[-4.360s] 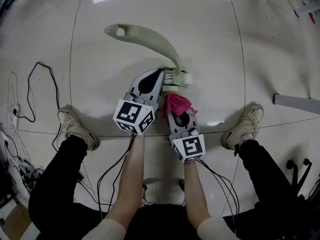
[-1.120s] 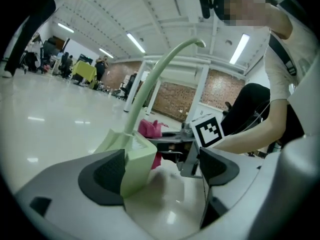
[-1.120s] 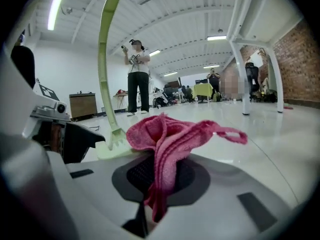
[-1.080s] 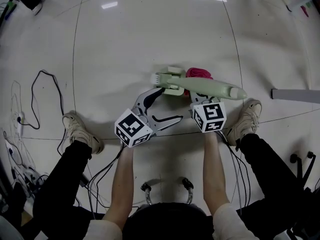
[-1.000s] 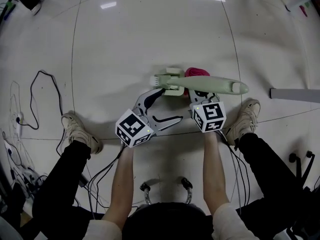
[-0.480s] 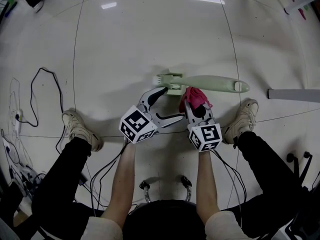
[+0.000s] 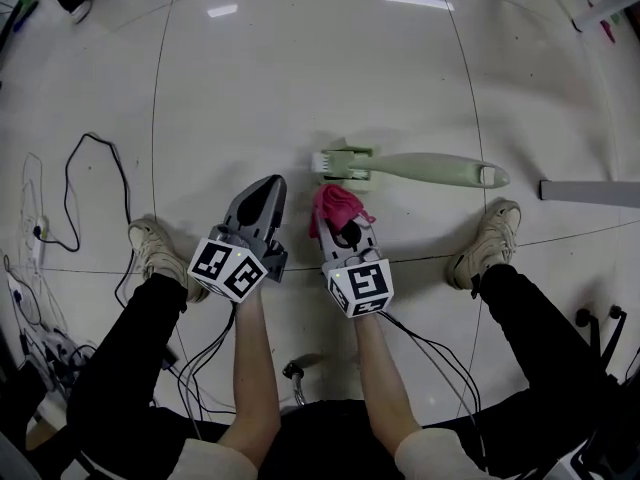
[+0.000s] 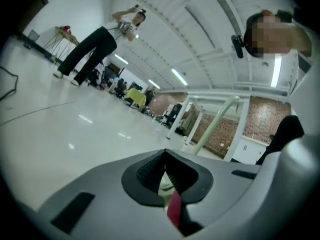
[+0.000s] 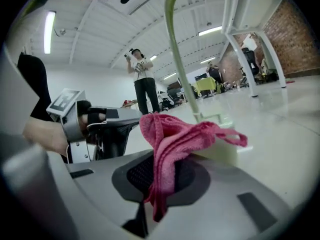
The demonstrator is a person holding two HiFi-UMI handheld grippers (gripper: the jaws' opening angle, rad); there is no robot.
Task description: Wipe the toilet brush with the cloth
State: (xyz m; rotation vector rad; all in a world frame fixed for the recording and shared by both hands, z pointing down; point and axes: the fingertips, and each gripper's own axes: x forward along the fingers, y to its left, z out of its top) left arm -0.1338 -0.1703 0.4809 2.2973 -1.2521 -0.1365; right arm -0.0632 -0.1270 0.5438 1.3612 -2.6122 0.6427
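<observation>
The pale green toilet brush (image 7: 415, 168) lies flat on the floor, bristle head (image 7: 336, 161) to the left and handle running right; neither gripper touches it. My right gripper (image 7: 340, 222) sits just in front of the brush head, shut on the pink cloth (image 7: 333, 206). In the right gripper view the cloth (image 9: 172, 139) bunches out of the jaws, with the brush head (image 9: 225, 146) and its handle (image 9: 175, 44) behind. My left gripper (image 7: 264, 186) hangs to the left of the cloth, shut and empty. Its closed fingertips (image 8: 165, 155) meet in the left gripper view.
The person's shoes (image 7: 152, 255) (image 7: 488, 243) flank the grippers. Black cables (image 7: 85, 173) trail over the floor at the left. A grey bar (image 7: 590, 192) lies at the right edge. Another person (image 9: 144, 86) stands far off, and white table legs (image 9: 240, 34) rise beyond the brush.
The left gripper's jaws have gone from open beside the brush head to shut, and it has drawn back leftward. The right gripper with the cloth moved left off the handle.
</observation>
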